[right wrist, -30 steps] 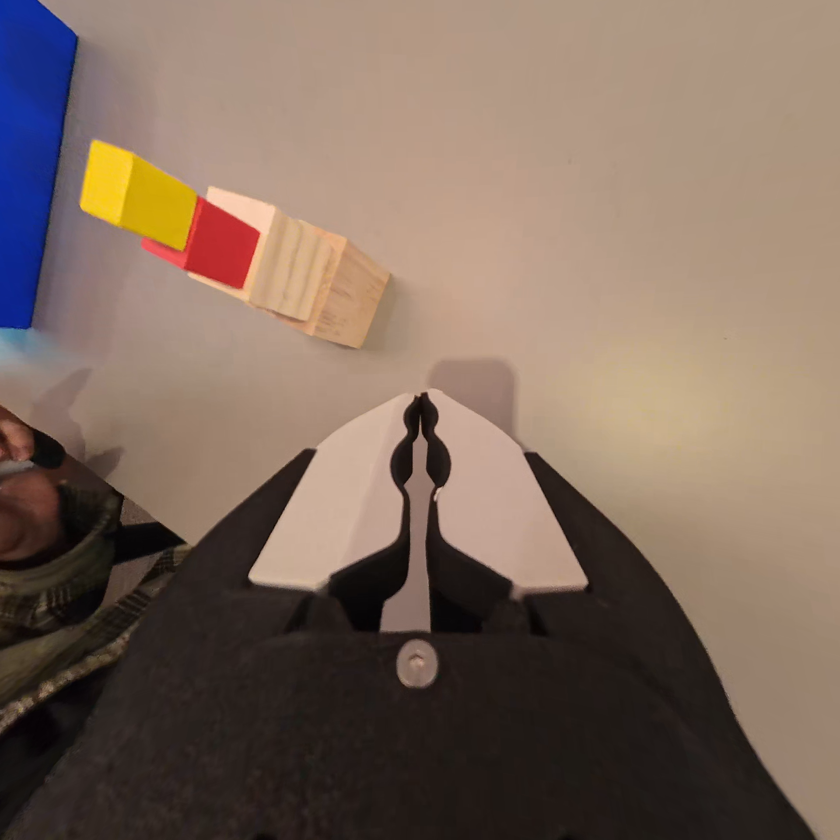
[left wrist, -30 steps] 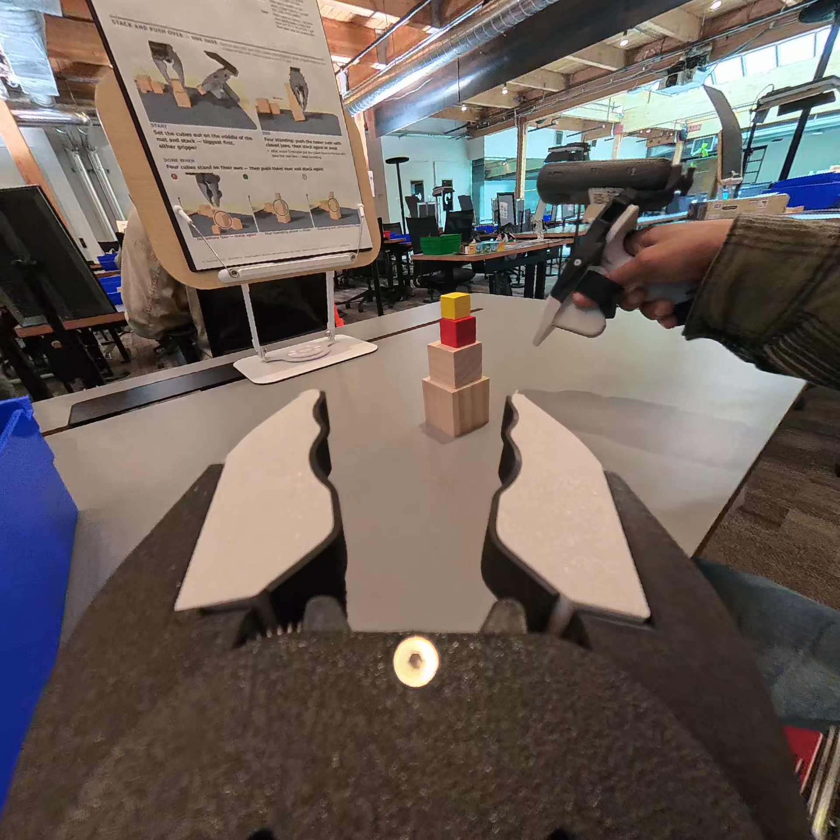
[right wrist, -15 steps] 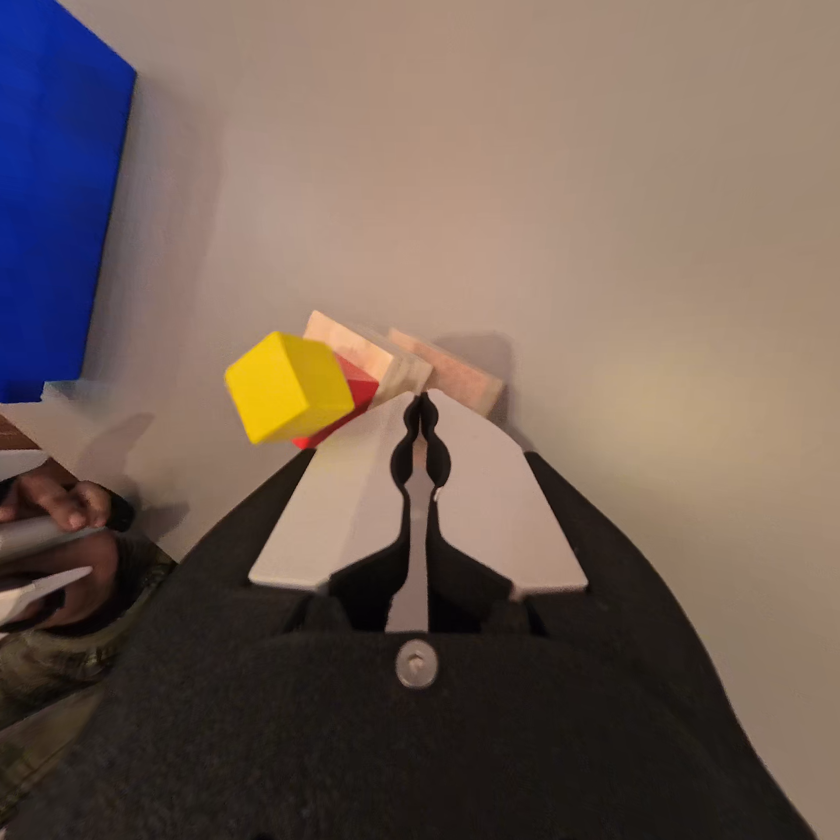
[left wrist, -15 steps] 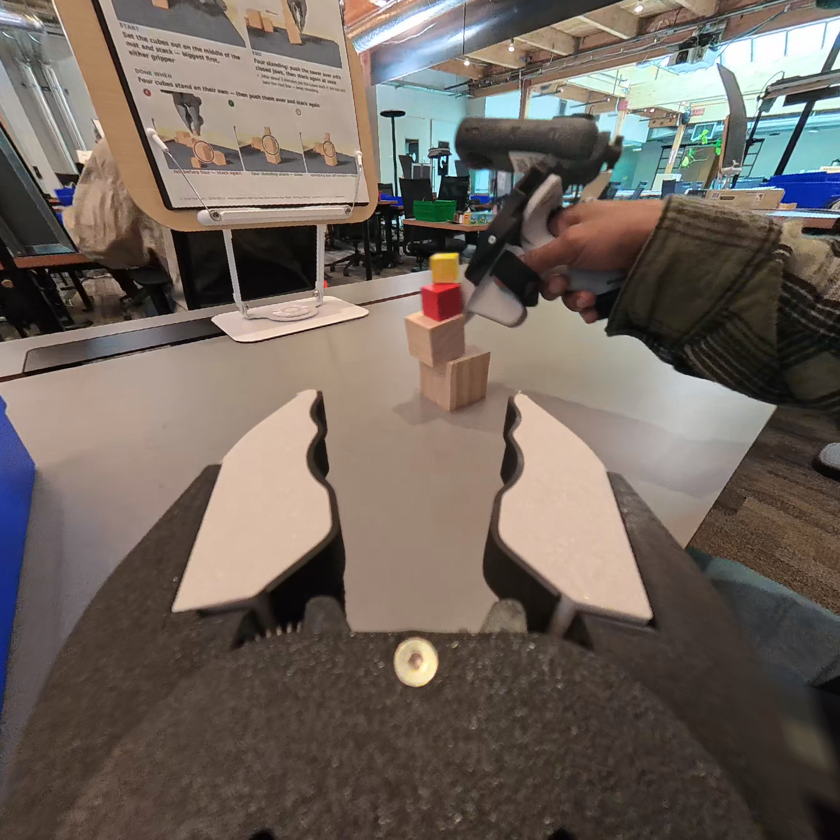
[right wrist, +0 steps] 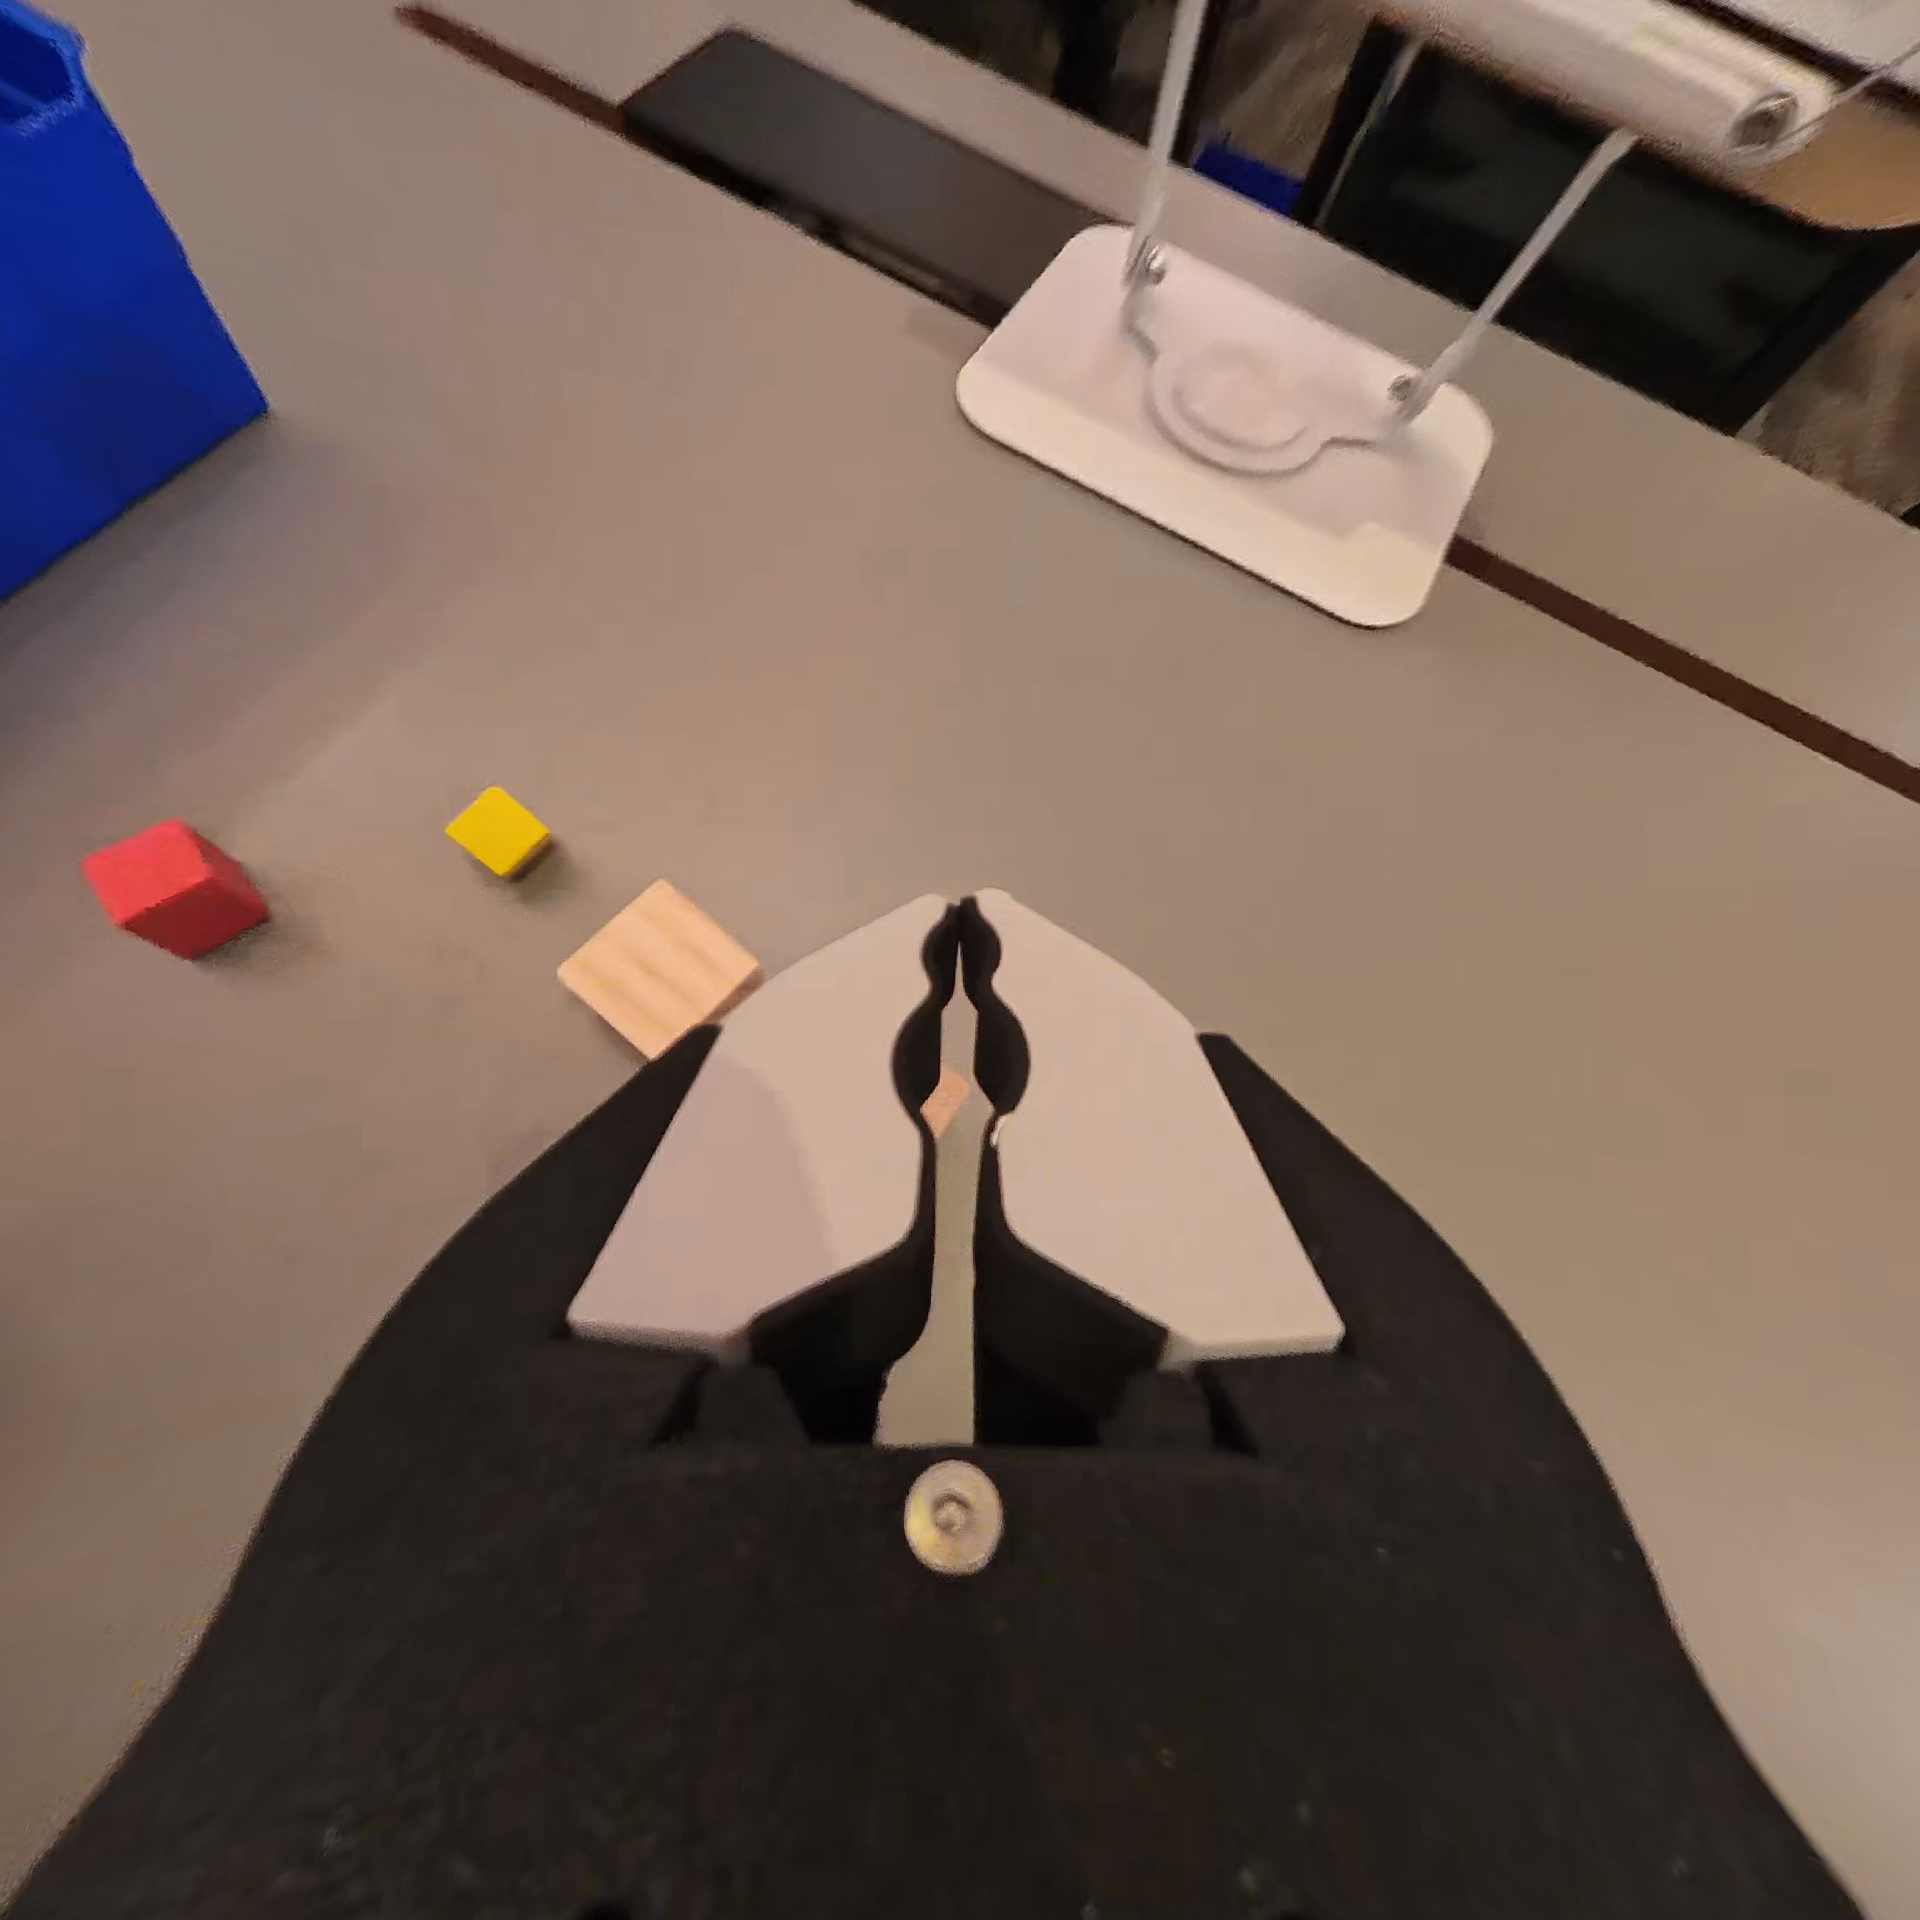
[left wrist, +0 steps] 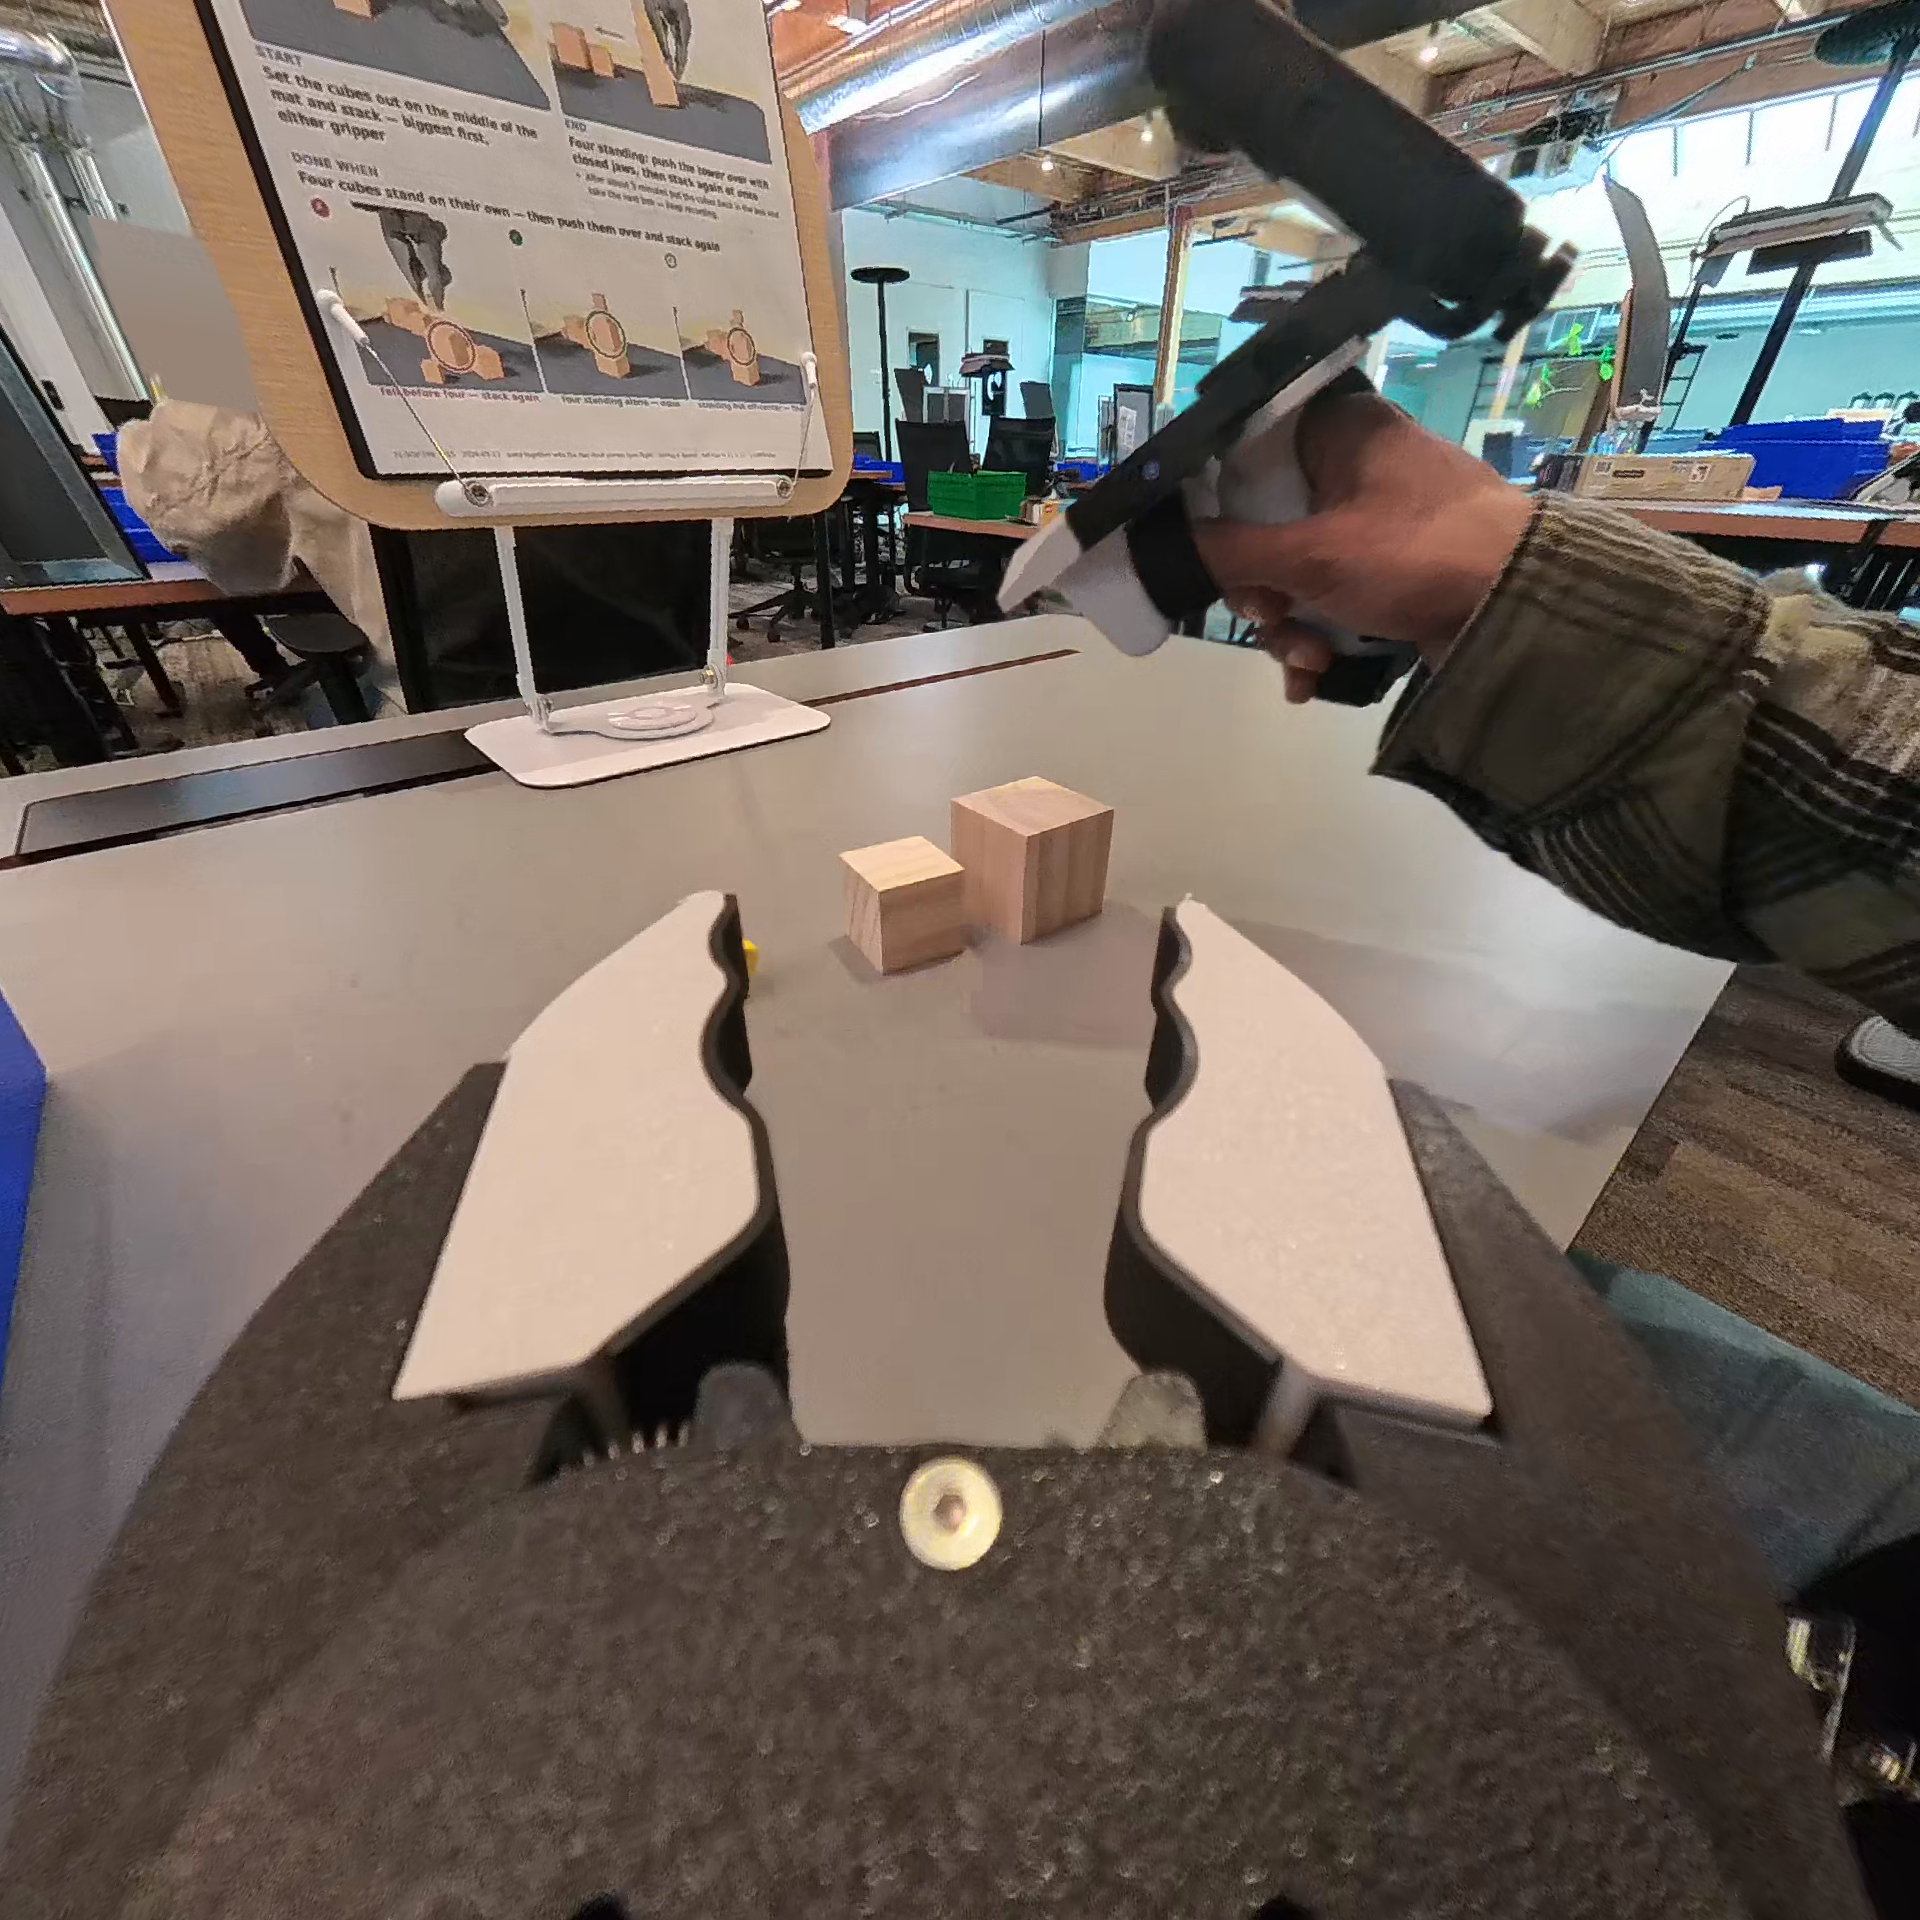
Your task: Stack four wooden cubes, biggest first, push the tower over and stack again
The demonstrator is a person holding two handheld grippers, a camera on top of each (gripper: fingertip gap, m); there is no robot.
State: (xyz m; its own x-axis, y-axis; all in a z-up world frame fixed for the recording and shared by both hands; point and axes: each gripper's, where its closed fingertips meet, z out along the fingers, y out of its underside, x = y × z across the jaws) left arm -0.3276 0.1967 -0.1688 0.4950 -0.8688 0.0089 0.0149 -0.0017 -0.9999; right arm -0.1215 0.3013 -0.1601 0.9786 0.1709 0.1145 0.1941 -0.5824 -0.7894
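Observation:
The tower is down. The biggest plain wooden cube (left wrist: pixel 1032 857) stands on the grey table, with the medium plain cube (left wrist: pixel 902 902) touching its left side; the medium cube also shows in the right wrist view (right wrist: pixel 658 965). The small yellow cube (right wrist: pixel 499 831) and the red cube (right wrist: pixel 171 886) lie apart on the table to the left; only a sliver of the yellow cube (left wrist: pixel 749 956) peeks past my left finger. My left gripper (left wrist: pixel 951 914) is open and empty, low before the two wooden cubes. My right gripper (right wrist: pixel 961 902) is shut and empty, raised above the cubes (left wrist: pixel 1023 592).
A white stand base (right wrist: pixel 1226 431) holding an instruction board (left wrist: pixel 520 239) sits at the table's far side. A blue bin (right wrist: pixel 94 312) stands at the left. The table's right edge (left wrist: pixel 1652 1101) drops to carpet. The gap from one gripper's tips to the other's is roughly 25 cm.
The shut right gripper pushed the four-cube tower over, then lifted up and back. The upper three cubes fell to the table; the red and yellow ones rolled left.

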